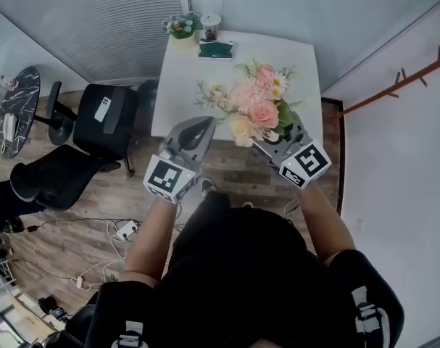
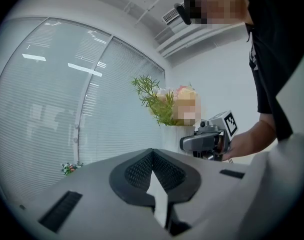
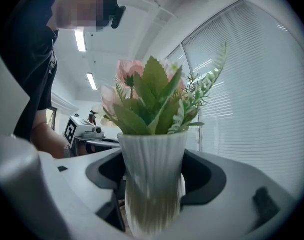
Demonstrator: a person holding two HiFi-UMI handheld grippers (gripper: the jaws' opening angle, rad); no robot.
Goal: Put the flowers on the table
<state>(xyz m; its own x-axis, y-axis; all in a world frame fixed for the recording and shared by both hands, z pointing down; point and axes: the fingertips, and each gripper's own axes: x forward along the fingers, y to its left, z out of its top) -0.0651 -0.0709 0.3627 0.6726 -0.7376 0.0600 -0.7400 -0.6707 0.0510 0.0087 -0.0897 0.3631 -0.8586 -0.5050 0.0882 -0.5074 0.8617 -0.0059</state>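
A bunch of pink and peach flowers (image 1: 256, 104) with green leaves stands in a white ribbed vase (image 3: 152, 179). My right gripper (image 1: 281, 140) is shut on the vase, one pad on each side of it. In the head view the blooms hide the vase, and they hang over the near edge of the white table (image 1: 191, 71). My left gripper (image 1: 194, 133) is shut with nothing in it, level with the right one and to its left, at the table's near edge. The left gripper view shows the flowers (image 2: 164, 104) and the right gripper (image 2: 207, 141) off to the right.
At the table's far edge stand a small flower pot (image 1: 182, 26), a cup (image 1: 211, 26) and a green box (image 1: 216, 49). Two black office chairs (image 1: 104, 118) are left of the table. Cables and a power strip (image 1: 125, 229) lie on the wood floor.
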